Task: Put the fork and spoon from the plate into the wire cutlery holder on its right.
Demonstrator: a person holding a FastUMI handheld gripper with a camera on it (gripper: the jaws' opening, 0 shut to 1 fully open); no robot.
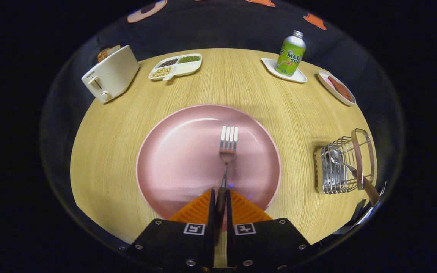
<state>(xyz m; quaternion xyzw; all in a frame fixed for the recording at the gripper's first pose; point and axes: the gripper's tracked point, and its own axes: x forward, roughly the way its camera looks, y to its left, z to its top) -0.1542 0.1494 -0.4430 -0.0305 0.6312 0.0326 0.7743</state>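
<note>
A pink plate (pixel 173 151) lies on the wooden table just ahead of my fingers. My gripper (pixel 220 203) is shut on the dark handle of the fork (pixel 228 142). The fork's metal tines point away from me over the plate's middle; whether they rest on the plate or hang a little above it I cannot tell. To the right of the plate stands the wire cutlery holder (pixel 336 170). The spoon (pixel 349 168) is inside it, bowl down in the wires and its handle sticking out toward me.
A white toaster (pixel 110 74) stands at the far left. Beside it is a divided dish of beans (pixel 176 66). A green soda bottle (pixel 290 55) on a white coaster and a small dish with red food (pixel 336 87) are at the far right.
</note>
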